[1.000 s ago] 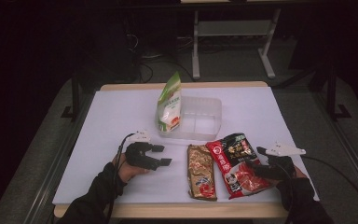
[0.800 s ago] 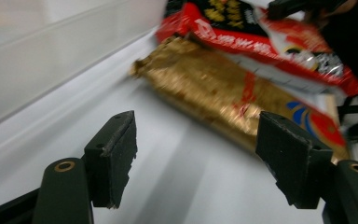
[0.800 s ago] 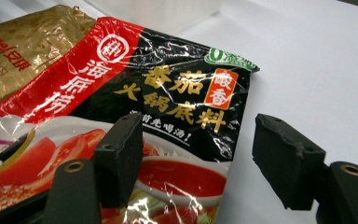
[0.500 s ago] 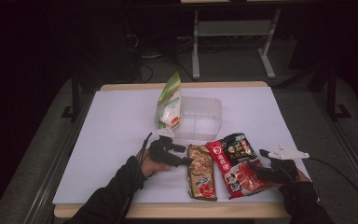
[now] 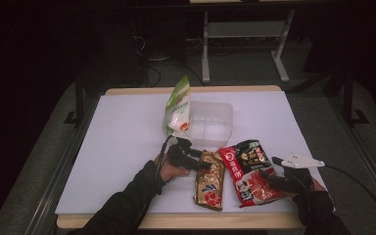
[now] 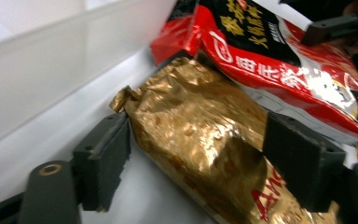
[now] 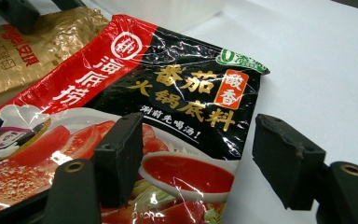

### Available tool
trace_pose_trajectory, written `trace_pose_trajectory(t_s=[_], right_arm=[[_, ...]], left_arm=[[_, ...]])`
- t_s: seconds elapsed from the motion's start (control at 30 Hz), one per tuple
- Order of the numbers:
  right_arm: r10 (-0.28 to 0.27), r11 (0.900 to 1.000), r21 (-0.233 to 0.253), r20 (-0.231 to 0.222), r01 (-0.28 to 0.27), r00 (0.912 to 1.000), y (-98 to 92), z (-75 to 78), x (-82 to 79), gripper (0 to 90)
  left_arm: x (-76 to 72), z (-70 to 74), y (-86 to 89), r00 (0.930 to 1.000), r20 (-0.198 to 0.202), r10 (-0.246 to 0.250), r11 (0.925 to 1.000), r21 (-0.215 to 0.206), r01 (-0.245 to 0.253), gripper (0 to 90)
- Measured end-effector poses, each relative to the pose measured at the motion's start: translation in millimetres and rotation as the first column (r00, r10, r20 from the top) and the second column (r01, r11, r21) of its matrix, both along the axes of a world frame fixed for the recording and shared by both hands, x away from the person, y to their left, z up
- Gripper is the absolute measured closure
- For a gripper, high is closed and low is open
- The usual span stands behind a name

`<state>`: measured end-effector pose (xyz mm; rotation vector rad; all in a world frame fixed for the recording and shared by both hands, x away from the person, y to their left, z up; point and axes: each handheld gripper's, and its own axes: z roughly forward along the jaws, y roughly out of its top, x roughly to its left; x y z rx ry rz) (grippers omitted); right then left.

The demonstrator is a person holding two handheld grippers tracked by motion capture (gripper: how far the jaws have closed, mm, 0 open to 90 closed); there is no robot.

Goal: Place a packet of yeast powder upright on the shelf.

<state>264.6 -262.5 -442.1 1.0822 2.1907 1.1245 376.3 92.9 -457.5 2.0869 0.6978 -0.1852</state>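
Note:
A gold foil packet [image 5: 210, 182] lies flat near the table's front edge, and a red and black sauce packet [image 5: 248, 171] overlaps its right side. My left gripper [image 5: 199, 165] is open at the gold packet's [image 6: 200, 135] top end. In the left gripper view the left gripper [image 6: 203, 163] has one jaw on each side of that end. My right gripper [image 5: 273, 181] is open and low over the red packet's lower right corner. In the right gripper view the right gripper [image 7: 200, 158] spans the edge of the red packet [image 7: 182, 93].
A clear plastic container [image 5: 210, 122] stands just behind the packets, with a green and white pouch [image 5: 178, 105] upright against its left side. The container's wall [image 6: 51, 70] runs close beside my left jaw. White table surface [image 5: 117, 147] stretches to the left.
My left gripper has moved right from the bare table to the gold packet, and its jaws now straddle the packet's top end. The right gripper has barely shifted.

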Motion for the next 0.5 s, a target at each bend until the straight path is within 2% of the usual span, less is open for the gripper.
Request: trace_pose_trajectory(t_s=[0.07,0.13,0.3,0.5], right_arm=[[-0.002,1.000,0.001,0.000,0.002,1.0000,-0.2,0.0,0.0,32.7],[-0.003,1.000,0.002,-0.002,0.003,1.0000,-0.3,-0.4,0.2,32.7],[0.004,1.000,0.002,-0.002,-0.004,1.0000,0.7,-0.5,0.4,32.7],[0.006,1.000,0.004,-0.007,-0.006,1.0000,1.0,-1.1,0.5,32.7]], left_arm=[[1.8,-0.2,1.2,0.9996,-0.005,0.026,0.9996,-0.004,-0.026,17.5],[3.6,-0.8,1.4,0.9995,-0.015,0.027,0.9995,-0.016,-0.027,17.4],[3.8,-0.5,-7.6,0.9999,-0.004,0.015,0.9999,-0.004,-0.015,13.6],[2.1,-0.1,-14.2,0.9998,0.017,-0.009,0.9998,0.016,0.009,14.0]])
